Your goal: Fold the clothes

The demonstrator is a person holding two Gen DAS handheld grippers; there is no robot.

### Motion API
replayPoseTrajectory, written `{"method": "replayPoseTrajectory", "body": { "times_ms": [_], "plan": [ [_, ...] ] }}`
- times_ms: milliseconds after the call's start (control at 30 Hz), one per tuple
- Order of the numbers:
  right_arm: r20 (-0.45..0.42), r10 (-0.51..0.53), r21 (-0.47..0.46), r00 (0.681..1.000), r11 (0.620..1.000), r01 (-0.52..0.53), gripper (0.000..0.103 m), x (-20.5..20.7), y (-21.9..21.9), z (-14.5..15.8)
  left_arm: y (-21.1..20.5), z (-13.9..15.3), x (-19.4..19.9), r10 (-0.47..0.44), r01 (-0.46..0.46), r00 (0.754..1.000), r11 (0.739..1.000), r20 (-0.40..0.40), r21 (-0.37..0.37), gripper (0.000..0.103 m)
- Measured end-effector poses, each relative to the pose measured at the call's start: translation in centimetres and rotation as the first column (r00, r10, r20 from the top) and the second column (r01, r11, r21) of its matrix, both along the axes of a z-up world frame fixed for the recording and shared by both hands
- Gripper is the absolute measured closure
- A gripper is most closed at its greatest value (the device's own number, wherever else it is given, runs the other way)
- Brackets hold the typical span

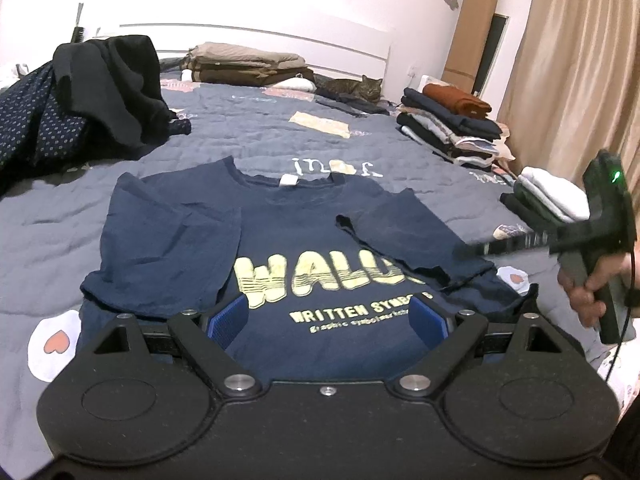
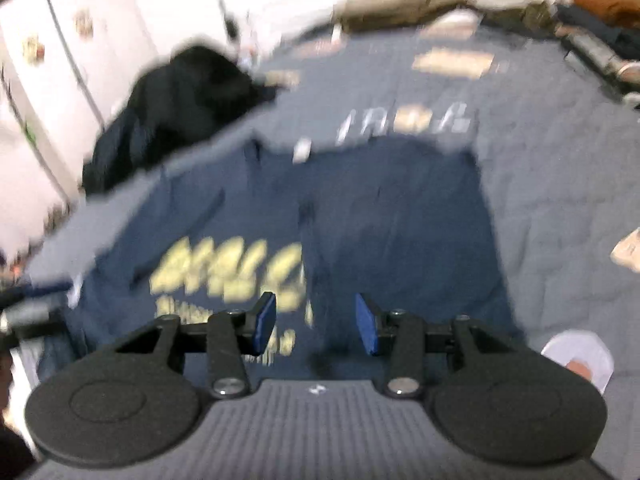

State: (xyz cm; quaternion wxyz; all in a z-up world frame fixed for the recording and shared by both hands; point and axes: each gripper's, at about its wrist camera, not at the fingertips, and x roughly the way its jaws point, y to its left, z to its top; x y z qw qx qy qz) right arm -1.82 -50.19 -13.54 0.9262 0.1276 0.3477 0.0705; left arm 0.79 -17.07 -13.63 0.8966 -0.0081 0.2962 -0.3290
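Navy cotton T-shirt with yellow lettering [image 1: 304, 248] flat on grey quilted bedspread [image 1: 248, 128], both sleeves folded inward, collar far side. Left gripper [image 1: 326, 320] jaws wide apart, empty, above hem. Right gripper [image 2: 316, 324] jaws apart, empty, above shirt's right half; view blurred. Bare quilt beyond collar. Stacked folded clothes [image 1: 452, 128] along right edge, dark heap of unfolded garments [image 1: 84, 96] at left.

Navy T-shirt [image 1: 280, 240] with pale yellow lettering at centre frame; grey-blue quilt [image 1: 248, 120] with cream patches; blue gripper pads [image 1: 226, 320]; tabby cat [image 1: 356, 88] upper right
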Motion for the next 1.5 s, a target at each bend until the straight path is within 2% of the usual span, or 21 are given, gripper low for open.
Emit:
{"method": "replayPoseTrajectory", "body": {
  "times_ms": [133,200,367,467,600,667,867,900,1067,1133,1200,1267,1367,1433,1500],
  "plan": [
    [0.07,-0.089,-0.1,0.994,0.99,0.096,0.056,0.6,-0.2,-0.1,-0.4,-0.2,0.0,-0.011,0.011,1.0,1.0,-0.001,0.004,0.017],
    [0.068,-0.087,-0.172,0.994,0.98,0.097,0.056,1.2,0.3,-1.3,-0.5,-0.3,-0.1,-0.014,0.014,1.0,1.0,-0.004,0.009,0.017],
    [-0.034,-0.019,-0.306,0.999,0.952,0.008,0.056,3.0,1.9,-4.3,-0.3,-0.2,-0.2,-0.016,0.016,1.0,1.0,-0.004,0.005,0.017],
    [-0.069,0.009,-0.335,0.998,0.942,-0.031,0.056,2.6,2.4,-5.0,-0.2,-0.2,-0.1,-0.011,0.011,1.0,1.0,-0.004,0.005,0.017],
    [-0.119,0.084,-0.282,0.989,0.953,-0.114,0.056,1.9,2.4,-4.7,-0.3,-0.2,0.0,-0.006,0.006,1.0,1.0,-0.009,0.002,0.017],
    [-0.138,0.12,-0.29,0.983,0.944,-0.156,0.056,1.6,2.6,-4.6,-0.4,-0.2,0.0,-0.009,0.01,1.0,1.0,-0.008,0.004,0.017],
    [-0.174,0.125,-0.243,0.977,0.956,-0.166,0.056,1.5,1.7,-3.6,-0.6,-0.1,0.0,-0.016,0.016,1.0,1.0,-0.006,0.006,0.017],
    [-0.169,0.116,-0.217,0.979,0.964,-0.151,0.056,1.4,1.3,-3.1,-0.6,-0.1,0.1,-0.016,0.016,1.0,1.0,-0.007,0.004,0.017],
    [-0.032,0.023,-0.034,0.999,0.999,-0.024,0.056,0.9,-1.5,-0.9,-0.6,-0.2,0.2,-0.015,0.015,1.0,1.0,-0.01,0.0,0.016],
    [0.02,-0.044,-0.025,0.999,0.999,0.044,0.055,1.0,-2.0,-0.8,-0.6,-0.2,0.2,-0.015,0.015,1.0,1.0,-0.01,0.0,0.016],
    [0.03,-0.093,-0.106,0.995,0.99,0.096,0.055,1.5,-1.6,-1.4,-0.7,-0.3,0.1,-0.019,0.019,1.0,1.0,-0.009,0.001,0.016],
    [0.013,-0.096,-0.198,0.995,0.976,0.096,0.055,2.1,-0.7,-2.6,-0.7,-0.3,0.0,-0.024,0.024,1.0,1.0,-0.01,0.003,0.016],
    [-0.067,-0.031,-0.259,0.997,0.966,0.013,0.055,3.0,0.8,-4.6,-0.7,-0.4,0.0,-0.024,0.024,1.0,1.0,-0.011,0.006,0.016],
    [-0.088,0.019,-0.336,0.996,0.941,-0.048,0.055,3.0,2.1,-5.3,-0.6,-0.3,0.0,-0.023,0.023,1.0,1.0,-0.014,0.002,0.016],
    [-0.099,0.039,-0.369,0.994,0.927,-0.073,0.055,2.9,2.5,-5.2,-0.6,-0.3,0.1,-0.019,0.019,1.0,1.0,-0.015,0.0,0.016]
  ]
}}
